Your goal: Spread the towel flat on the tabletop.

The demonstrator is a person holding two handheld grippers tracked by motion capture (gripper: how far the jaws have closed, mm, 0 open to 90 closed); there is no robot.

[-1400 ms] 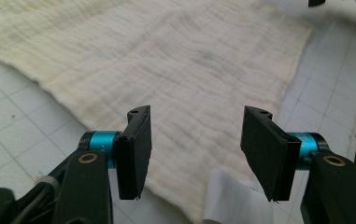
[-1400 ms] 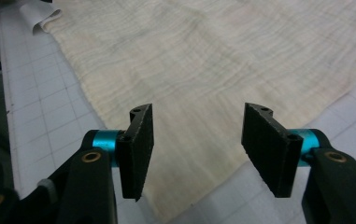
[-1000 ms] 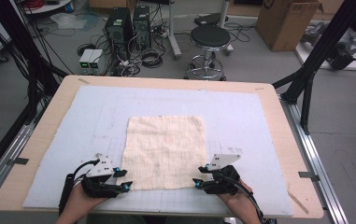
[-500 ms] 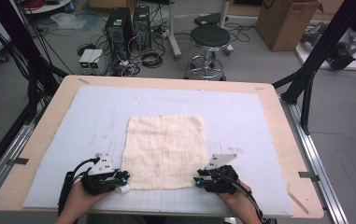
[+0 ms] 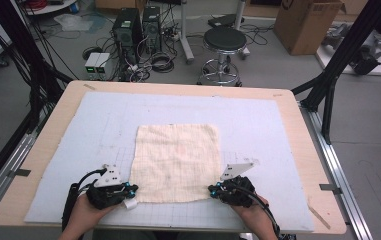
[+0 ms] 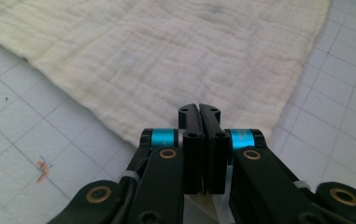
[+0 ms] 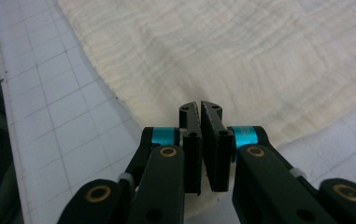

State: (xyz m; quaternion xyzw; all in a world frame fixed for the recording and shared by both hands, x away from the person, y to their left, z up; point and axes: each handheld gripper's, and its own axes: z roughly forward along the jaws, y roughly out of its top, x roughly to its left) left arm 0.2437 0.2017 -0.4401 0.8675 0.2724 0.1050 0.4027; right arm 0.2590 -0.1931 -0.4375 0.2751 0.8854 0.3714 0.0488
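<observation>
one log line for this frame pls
object: cream square woven cloth flat on gridded mat | left gripper: just closed on near-left corner | right gripper: just closed on near-right corner | phase: corners pinched, not lifted

A cloth point(image 5: 175, 162) is spread on the mat point(image 5: 278, 130); its near corners are pinched by the left gripper point(image 5: 128, 192) and right gripper point(image 5: 214, 190).

Bright, even light; slight softness

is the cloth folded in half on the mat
No, the cloth lies spread flat as one square sheet on the gridded mat.
</observation>
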